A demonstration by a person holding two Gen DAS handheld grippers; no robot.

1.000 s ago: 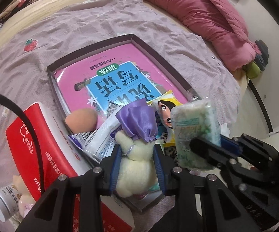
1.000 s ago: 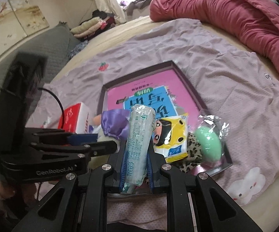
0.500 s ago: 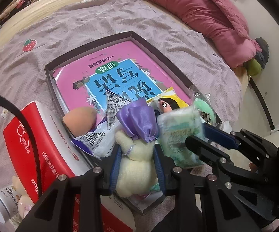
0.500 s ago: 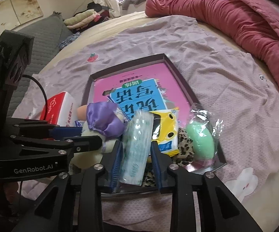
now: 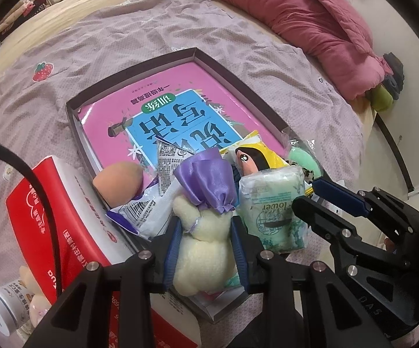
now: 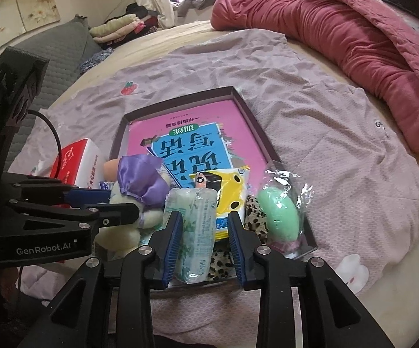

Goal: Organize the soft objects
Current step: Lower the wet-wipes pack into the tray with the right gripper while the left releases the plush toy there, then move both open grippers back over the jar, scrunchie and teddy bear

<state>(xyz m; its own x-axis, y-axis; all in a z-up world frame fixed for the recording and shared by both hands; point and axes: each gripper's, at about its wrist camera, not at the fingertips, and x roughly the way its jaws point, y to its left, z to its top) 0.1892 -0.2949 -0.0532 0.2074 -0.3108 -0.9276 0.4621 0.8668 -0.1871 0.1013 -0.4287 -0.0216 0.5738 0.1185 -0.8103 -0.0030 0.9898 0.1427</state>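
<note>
A dark shallow tray [image 5: 131, 78] [image 6: 177, 100] lies on the lilac sheet with a pink book in it. My left gripper [image 5: 205, 232] [image 6: 105, 203] is shut on a cream plush toy [image 5: 203, 249] [image 6: 122, 232] with a purple satin hat, over the tray's near end. Just right of it, a pale green tissue pack [image 5: 270, 208] [image 6: 193, 232] rests at the tray's near edge. It stands between the jaws of my right gripper [image 6: 203, 232] [image 5: 308, 195], which are opening. The right pad stands apart from the pack.
The tray's near end also holds a peach sponge [image 5: 119, 182], a white snack packet [image 5: 163, 203], a yellow cartoon packet [image 6: 229, 191], leopard fabric [image 6: 252, 214] and a wrapped green soap [image 6: 279, 217]. A red tissue box [image 5: 50, 220] lies left; a pink duvet [image 6: 354, 34] far right.
My right gripper tipped down and brought the tissue pack to the tray's near edge, then its jaws spread off the pack. The left gripper and the plush toy kept still.
</note>
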